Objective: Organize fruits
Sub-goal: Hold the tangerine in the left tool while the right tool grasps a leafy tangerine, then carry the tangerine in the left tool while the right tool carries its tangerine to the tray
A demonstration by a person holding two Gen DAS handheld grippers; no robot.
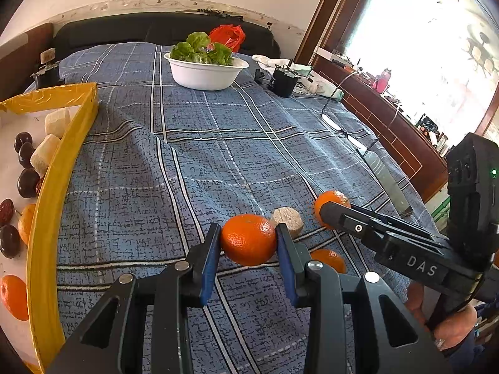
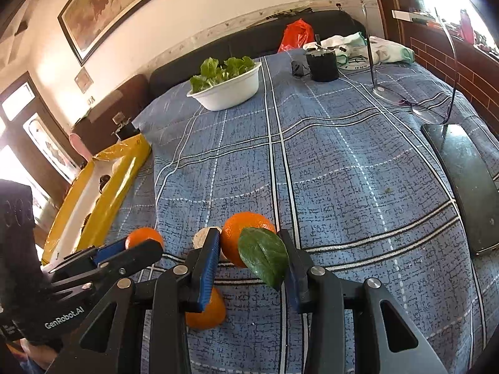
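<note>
My left gripper (image 1: 249, 243) is shut on a mandarin (image 1: 248, 239) held just above the blue checked cloth (image 1: 202, 155); it also shows in the right wrist view (image 2: 144, 237). My right gripper (image 2: 249, 249) is shut on a mandarin with a green leaf (image 2: 246, 237), seen in the left wrist view (image 1: 331, 205). A third mandarin (image 2: 207, 310) lies on the cloth under my right gripper. A pale cut chunk (image 1: 287, 219) lies between the two held mandarins. The yellow-rimmed tray (image 1: 59, 168) at left holds mandarins, dark plums and pale chunks.
A white bowl of lettuce (image 1: 205, 73) stands at the far middle. A black cup (image 1: 283, 82) and white cloth bag (image 2: 358, 46) are far right. Glasses (image 2: 405, 99) and a dark phone (image 2: 467, 184) lie at the right.
</note>
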